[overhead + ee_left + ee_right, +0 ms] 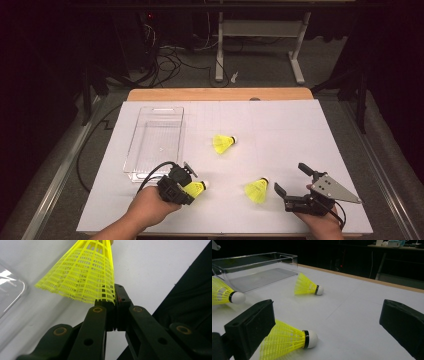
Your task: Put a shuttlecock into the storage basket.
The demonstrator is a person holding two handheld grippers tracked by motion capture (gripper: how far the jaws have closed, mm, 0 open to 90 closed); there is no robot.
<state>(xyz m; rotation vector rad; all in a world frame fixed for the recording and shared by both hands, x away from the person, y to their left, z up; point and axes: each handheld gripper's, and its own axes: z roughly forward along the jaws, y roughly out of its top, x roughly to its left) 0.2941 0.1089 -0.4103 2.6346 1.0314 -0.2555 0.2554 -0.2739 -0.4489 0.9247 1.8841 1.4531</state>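
Observation:
Three yellow shuttlecocks with white corks are on the white table. My left gripper [187, 192] is shut on the skirt rim of one shuttlecock [196, 188] near the front edge. In the left gripper view the jaws [115, 302] pinch the mesh skirt [85, 272], cork pointing away. My right gripper [291, 178] stands open at the front right, with a second shuttlecock [257, 191] lying just to its left. In the right gripper view this shuttlecock [287, 341] lies by the left jaw, not gripped, and the gripper [327, 312] is wide open. The third shuttlecock [223, 143] [308, 287] lies mid-table.
A clear plastic tray [155, 140] [262, 272] sits at the left of the table, just beyond my left gripper; its corner [10, 292] shows in the left gripper view. The held shuttlecock [224, 295] appears at the left edge of the right gripper view. Dark floor surrounds the table.

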